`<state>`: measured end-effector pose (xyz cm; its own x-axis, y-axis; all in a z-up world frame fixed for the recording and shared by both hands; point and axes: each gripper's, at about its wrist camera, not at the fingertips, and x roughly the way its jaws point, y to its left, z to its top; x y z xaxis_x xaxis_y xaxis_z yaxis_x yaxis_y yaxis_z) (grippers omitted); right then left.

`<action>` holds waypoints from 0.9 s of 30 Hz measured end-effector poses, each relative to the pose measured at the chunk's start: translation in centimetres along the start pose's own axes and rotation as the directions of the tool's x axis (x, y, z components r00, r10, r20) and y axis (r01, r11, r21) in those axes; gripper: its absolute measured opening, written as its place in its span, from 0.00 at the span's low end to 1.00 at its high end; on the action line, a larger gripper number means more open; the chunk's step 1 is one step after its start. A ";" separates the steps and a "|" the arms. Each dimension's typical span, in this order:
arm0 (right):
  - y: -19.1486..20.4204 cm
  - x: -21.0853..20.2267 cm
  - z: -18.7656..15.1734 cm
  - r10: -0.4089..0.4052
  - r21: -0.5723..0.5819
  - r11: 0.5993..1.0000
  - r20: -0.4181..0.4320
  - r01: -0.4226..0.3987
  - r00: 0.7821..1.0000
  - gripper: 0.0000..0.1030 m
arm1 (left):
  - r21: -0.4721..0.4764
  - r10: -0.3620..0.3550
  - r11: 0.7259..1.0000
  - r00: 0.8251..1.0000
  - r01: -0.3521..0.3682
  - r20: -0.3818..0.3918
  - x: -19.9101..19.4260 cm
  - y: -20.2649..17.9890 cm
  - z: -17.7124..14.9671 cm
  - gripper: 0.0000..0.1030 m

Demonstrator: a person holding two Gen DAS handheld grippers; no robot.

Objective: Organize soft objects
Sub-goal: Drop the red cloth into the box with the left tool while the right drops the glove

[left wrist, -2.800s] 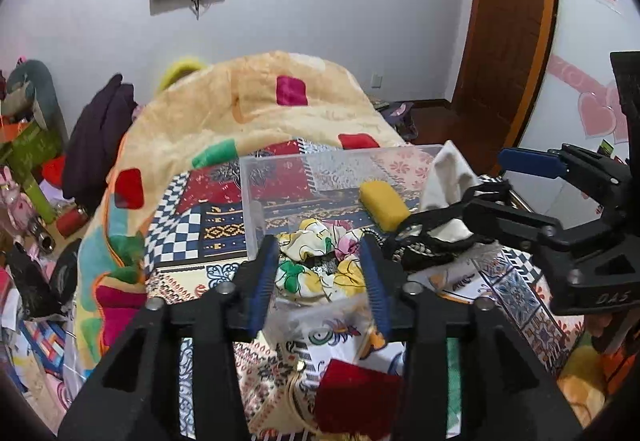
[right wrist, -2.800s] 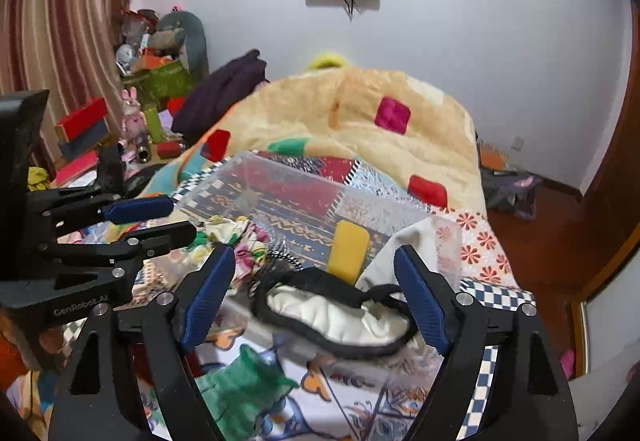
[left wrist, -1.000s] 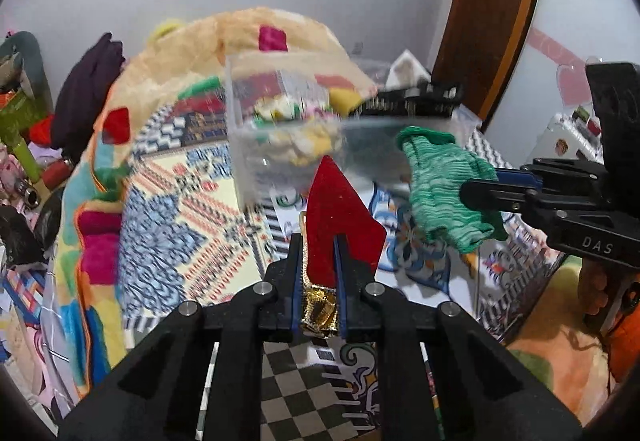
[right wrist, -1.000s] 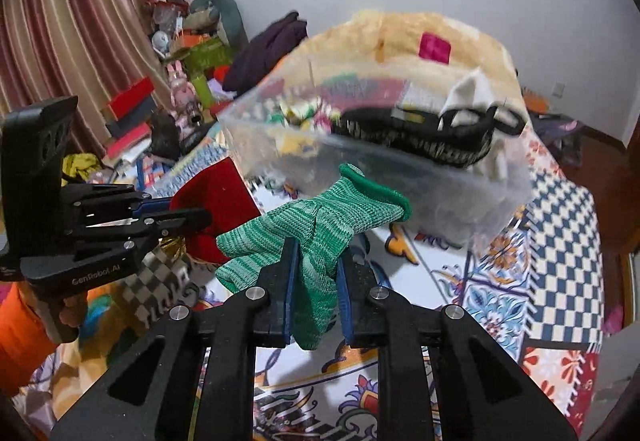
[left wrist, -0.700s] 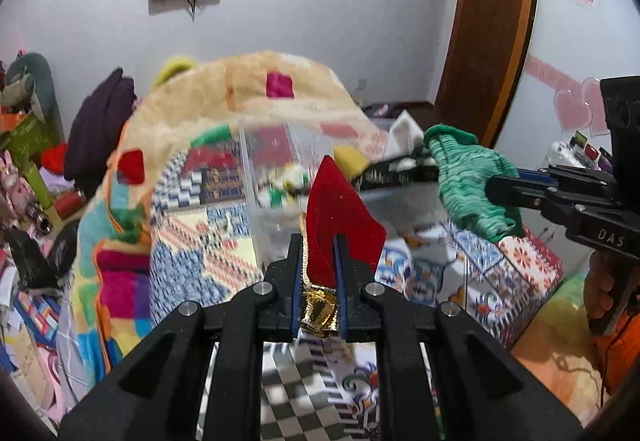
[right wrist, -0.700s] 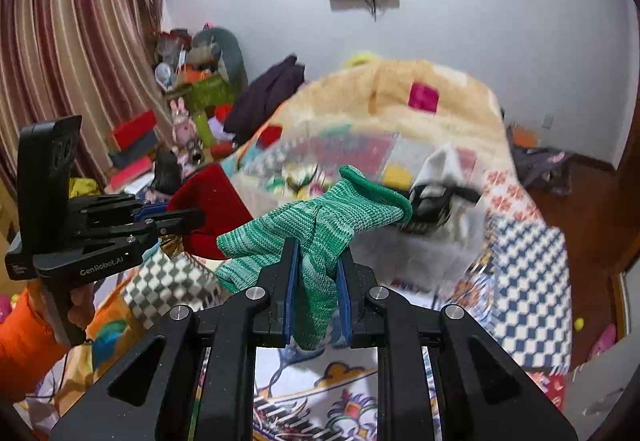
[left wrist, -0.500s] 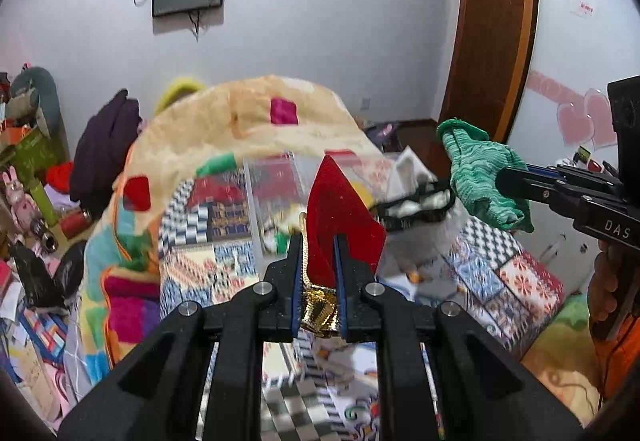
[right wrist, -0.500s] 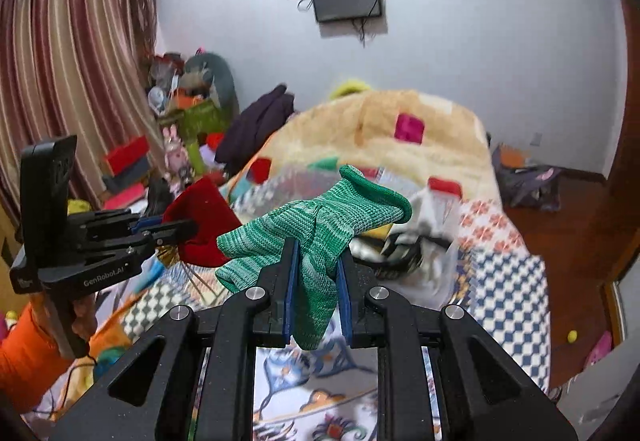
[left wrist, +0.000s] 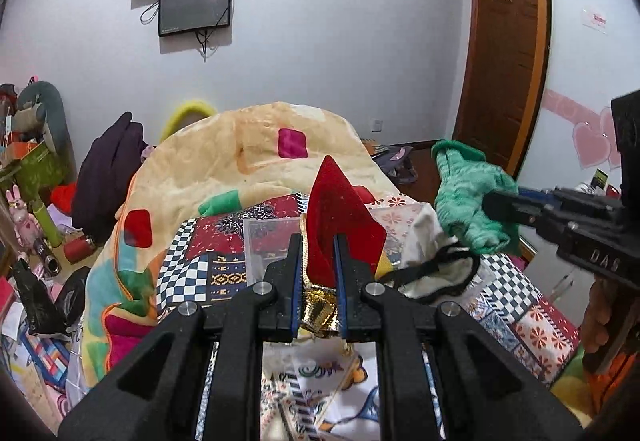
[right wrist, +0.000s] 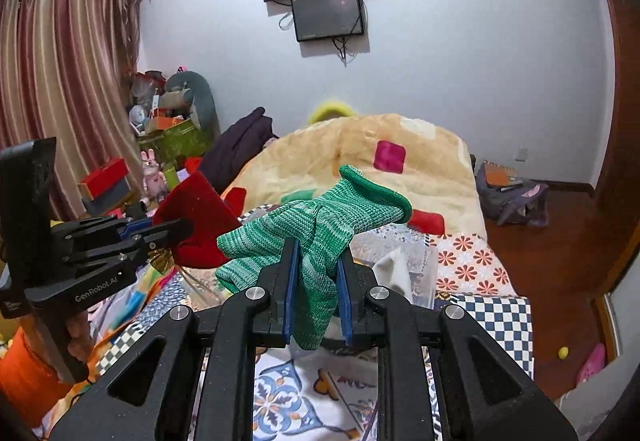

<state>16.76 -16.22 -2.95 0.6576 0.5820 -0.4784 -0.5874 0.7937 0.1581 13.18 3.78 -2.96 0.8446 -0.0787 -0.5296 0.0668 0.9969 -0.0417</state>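
Observation:
My left gripper (left wrist: 318, 261) is shut on a red velvet pouch (left wrist: 340, 225) with a gold trim, held up above the bed; it also shows in the right wrist view (right wrist: 196, 217). My right gripper (right wrist: 316, 269) is shut on a green knitted glove (right wrist: 316, 233), also raised; the glove shows at the right of the left wrist view (left wrist: 468, 197). A clear plastic bin (left wrist: 264, 249) sits on the bed below and beyond both grippers. A white cloth with a black band (left wrist: 432, 265) lies at its right end.
A patchwork bedspread (left wrist: 192, 273) covers the bed, with a bulky yellow blanket (left wrist: 256, 153) heaped behind the bin. Clutter and toys (right wrist: 168, 137) crowd the floor at the left. A wooden door (left wrist: 504, 53) stands at the right.
Both grippers closed on their items and lifted them: the left on the red pouch, the right on the green glove. Both now sit higher, with the bin lower in view.

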 end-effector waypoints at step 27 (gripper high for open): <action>-1.9 6.8 -2.8 -0.067 0.005 0.998 -0.210 0.069 0.975 0.31 | -0.047 -0.035 0.999 0.972 0.024 -0.231 8.7 0.0 -3.5 0.28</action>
<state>21.05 -14.21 -8.92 0.5815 0.4774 -0.6587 -0.5379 0.8331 0.1289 18.67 3.05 -10.57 0.6964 -0.1111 -0.7090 0.0621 0.9936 -0.0947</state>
